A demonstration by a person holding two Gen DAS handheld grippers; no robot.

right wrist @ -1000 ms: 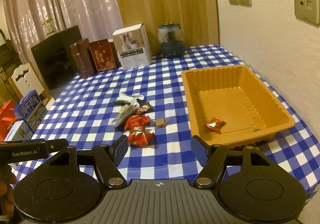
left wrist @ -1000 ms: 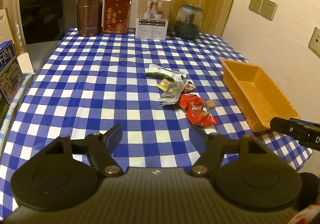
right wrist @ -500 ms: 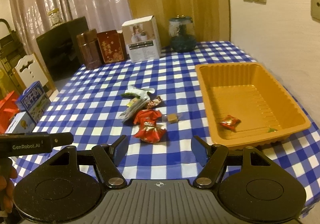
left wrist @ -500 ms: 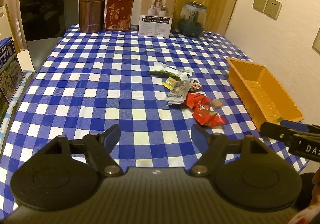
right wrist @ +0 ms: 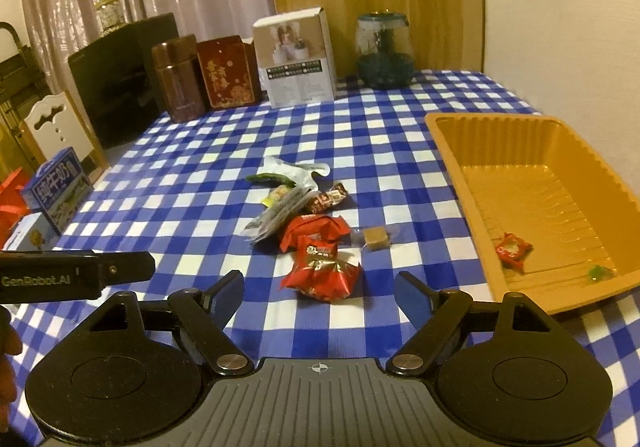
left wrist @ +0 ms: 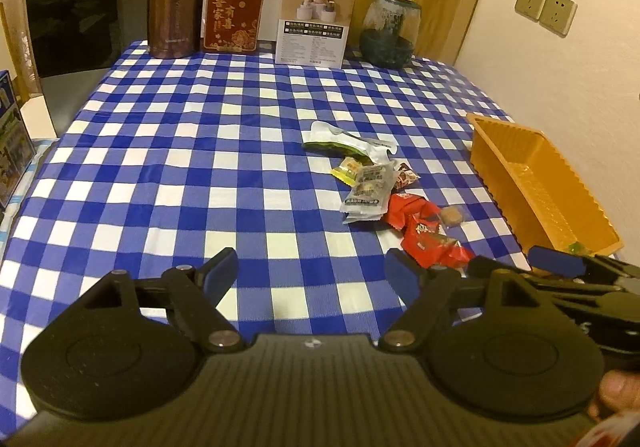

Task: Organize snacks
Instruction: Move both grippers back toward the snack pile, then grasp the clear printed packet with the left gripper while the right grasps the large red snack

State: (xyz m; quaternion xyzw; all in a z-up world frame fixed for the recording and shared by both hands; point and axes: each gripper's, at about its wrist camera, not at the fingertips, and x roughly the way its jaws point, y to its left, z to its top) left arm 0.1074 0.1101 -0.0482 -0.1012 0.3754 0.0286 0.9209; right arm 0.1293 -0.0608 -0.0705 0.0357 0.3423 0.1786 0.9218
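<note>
Beside the orange tray's (right wrist: 448, 135) rim, both claws, just widened, gape empty above snacks (right wrist: 320, 275).

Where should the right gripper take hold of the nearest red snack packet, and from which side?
Probably across the puffed middle of the red snack packet, coming down from the near side. It lies flat on the checked cloth, crimped ends pointing left and right, right ahead of the open, empty right gripper. The second red packet touches its far edge, so stay near.
</note>
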